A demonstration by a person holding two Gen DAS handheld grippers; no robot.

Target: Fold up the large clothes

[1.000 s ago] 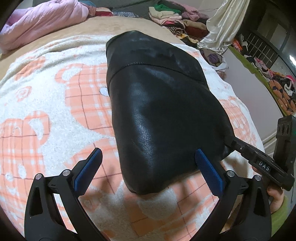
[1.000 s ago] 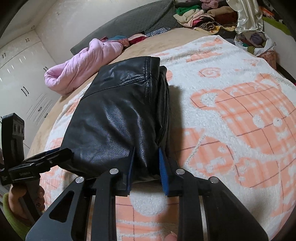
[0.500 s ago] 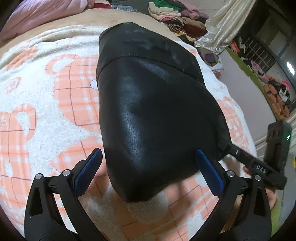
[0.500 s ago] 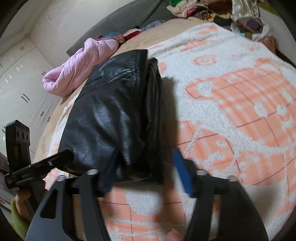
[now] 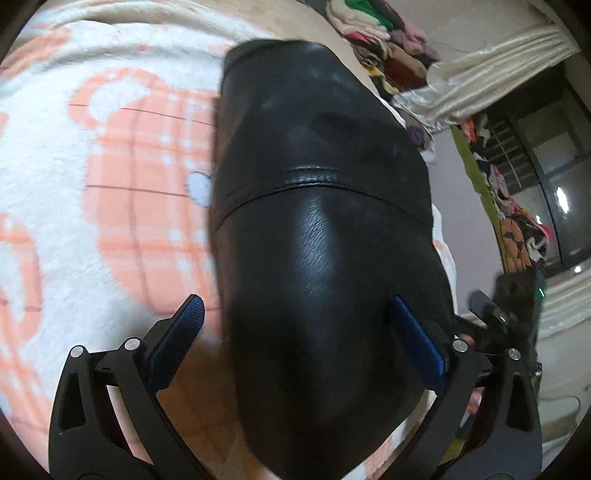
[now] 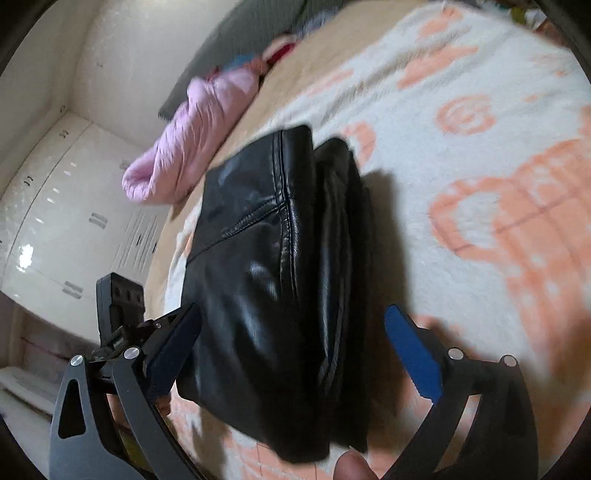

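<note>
Right wrist view: the folded black leather jacket [image 6: 273,295] lies on the patterned blanket [image 6: 480,155], between the opening right gripper [image 6: 291,343] jaws (left gripper [image 5: 295,347] likewise spread, unclamped); springy leather may unfold once released

- A home bedroom is shown.
- A bed [image 6: 236,122] is covered by a fleecy peach-patterned blanket [image 5: 92,155].
- White wardrobe doors [image 6: 55,229] are seen at nine o'clock.
- Clothes are piled [image 5: 373,33] at one o'clock beside a cream curtain [image 5: 491,74].
</note>
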